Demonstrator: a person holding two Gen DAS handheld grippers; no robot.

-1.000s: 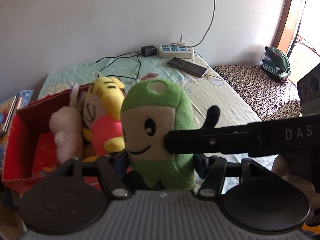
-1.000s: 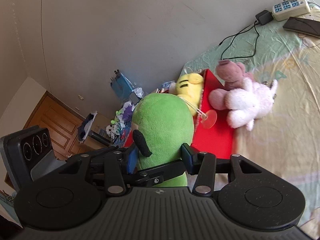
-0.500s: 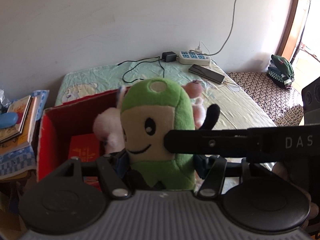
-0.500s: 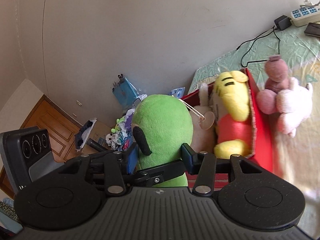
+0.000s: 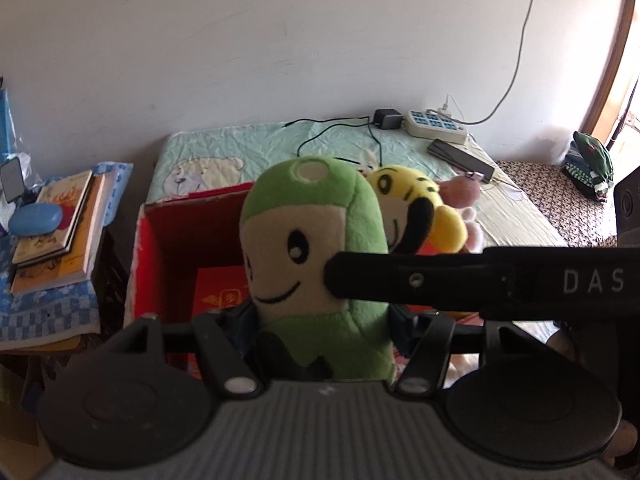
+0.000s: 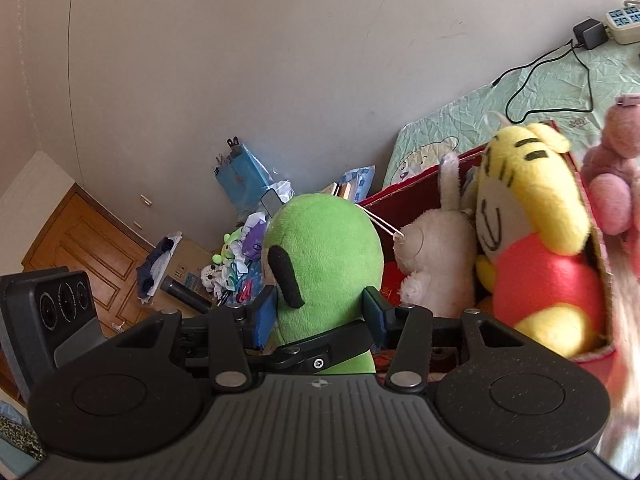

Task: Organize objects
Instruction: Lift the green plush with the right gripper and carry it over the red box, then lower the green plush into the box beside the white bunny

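A green plush doll (image 5: 312, 248) with a cream face is held upright by both grippers above the open red box (image 5: 172, 240). My left gripper (image 5: 320, 320) is shut on its lower body, and my right gripper (image 6: 320, 312) is shut on the same green plush doll (image 6: 324, 264) from behind. One black finger (image 5: 420, 280) of the right gripper crosses the doll's cheek. In the red box (image 6: 600, 256) sit a yellow tiger plush (image 6: 528, 216) and a white rabbit plush (image 6: 436, 264). A pink plush (image 6: 616, 184) lies just outside it on the bed.
A stack of books (image 5: 60, 232) with a blue case (image 5: 36, 219) stands left of the box. A power strip (image 5: 436, 126), cables and a phone (image 5: 460, 155) lie at the bed's far end. A wooden door (image 6: 80, 240) and floor clutter (image 6: 240, 260) are beyond.
Both grippers carried the green doll leftward across the box. The yellow tiger, earlier left of the doll in the left wrist view, now shows behind its right side.
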